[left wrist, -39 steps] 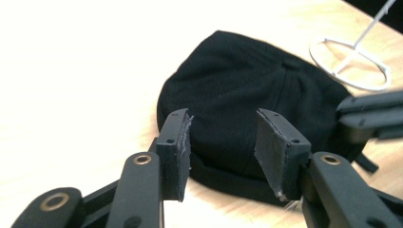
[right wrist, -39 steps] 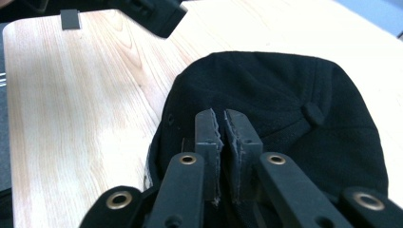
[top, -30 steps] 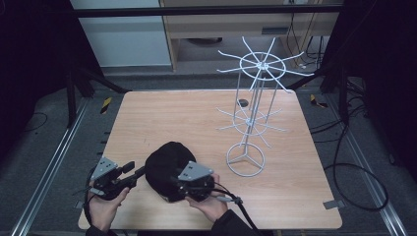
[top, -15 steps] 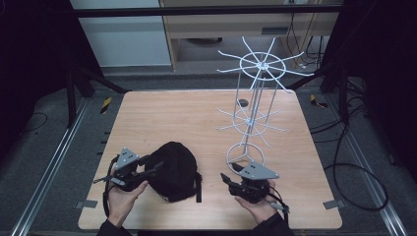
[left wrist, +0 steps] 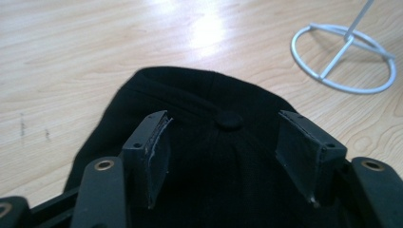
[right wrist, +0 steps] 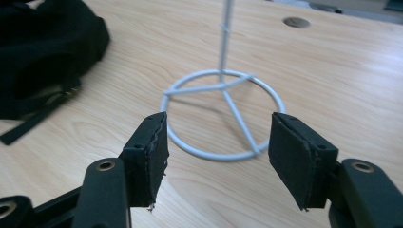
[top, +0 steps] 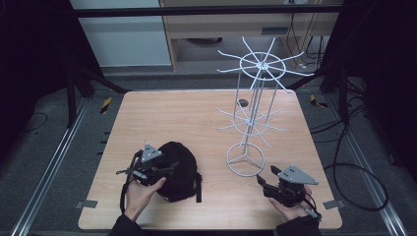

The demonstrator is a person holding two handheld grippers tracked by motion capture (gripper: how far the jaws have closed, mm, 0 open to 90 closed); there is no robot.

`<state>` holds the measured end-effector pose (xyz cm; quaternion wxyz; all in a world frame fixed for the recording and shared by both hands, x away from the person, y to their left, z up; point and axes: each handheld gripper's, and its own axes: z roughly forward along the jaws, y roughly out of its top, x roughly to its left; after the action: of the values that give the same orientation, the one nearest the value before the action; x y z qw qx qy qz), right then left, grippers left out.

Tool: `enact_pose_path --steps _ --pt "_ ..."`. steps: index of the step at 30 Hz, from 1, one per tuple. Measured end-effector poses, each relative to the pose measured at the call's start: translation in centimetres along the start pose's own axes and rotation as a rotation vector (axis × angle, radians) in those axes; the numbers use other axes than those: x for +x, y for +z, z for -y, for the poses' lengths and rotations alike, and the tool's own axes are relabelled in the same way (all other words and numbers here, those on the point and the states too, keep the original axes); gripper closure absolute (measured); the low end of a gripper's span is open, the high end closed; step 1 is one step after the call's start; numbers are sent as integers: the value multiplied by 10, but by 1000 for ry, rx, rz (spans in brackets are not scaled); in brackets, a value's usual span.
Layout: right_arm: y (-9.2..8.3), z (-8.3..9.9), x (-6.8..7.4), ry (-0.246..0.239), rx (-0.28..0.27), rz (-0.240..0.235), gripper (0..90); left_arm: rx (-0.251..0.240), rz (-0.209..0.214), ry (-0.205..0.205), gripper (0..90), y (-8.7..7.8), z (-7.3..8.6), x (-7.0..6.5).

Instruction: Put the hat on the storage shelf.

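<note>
Wooden table (top: 187, 118), black cap (top: 179, 167) released — left gripper (top: 169, 168) fingers just spread, right gripper (top: 260, 181) shifted to wire rack (top: 246, 162), fingers just parted.

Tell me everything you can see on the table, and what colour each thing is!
cap: one, black, near left part of the table, strap trailing at its right side.
wire stand: one, white, right of the middle, ring base on the table.
round hole cover: one, dark, far side of the table.
table: one, light wood.
left hand-held gripper: one, black, open over the cap.
right hand-held gripper: one, black, open, facing the stand's ring base.
</note>
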<state>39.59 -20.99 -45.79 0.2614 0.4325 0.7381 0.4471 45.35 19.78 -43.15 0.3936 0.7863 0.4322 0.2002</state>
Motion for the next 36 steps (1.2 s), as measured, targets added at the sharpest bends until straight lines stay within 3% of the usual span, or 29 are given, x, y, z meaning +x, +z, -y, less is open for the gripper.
enact_pose_path --steps 8,12,15,21,23,26,30,36 --pt "6 13 -23 49 44 47 368 53 -21 1 351 13 4 -2" --pt "11 16 -25 30 72 57 379 76 -28 -27 399 17 8 -1" --pt "12 16 -24 24 73 52 384 100 -27 -59 459 20 11 2" --pt "13 16 -24 7 80 50 398 139 -39 -96 728 22 16 9" --pt "12 16 -24 15 80 48 403 137 -43 -102 773 21 16 11" --pt "13 16 -24 9 81 53 406 109 -41 -107 795 16 16 13" --pt "13 16 -25 7 79 52 410 24 -41 -101 819 1 11 13" --pt "12 16 -26 7 75 56 416 -90 2 -114 832 -23 6 18"
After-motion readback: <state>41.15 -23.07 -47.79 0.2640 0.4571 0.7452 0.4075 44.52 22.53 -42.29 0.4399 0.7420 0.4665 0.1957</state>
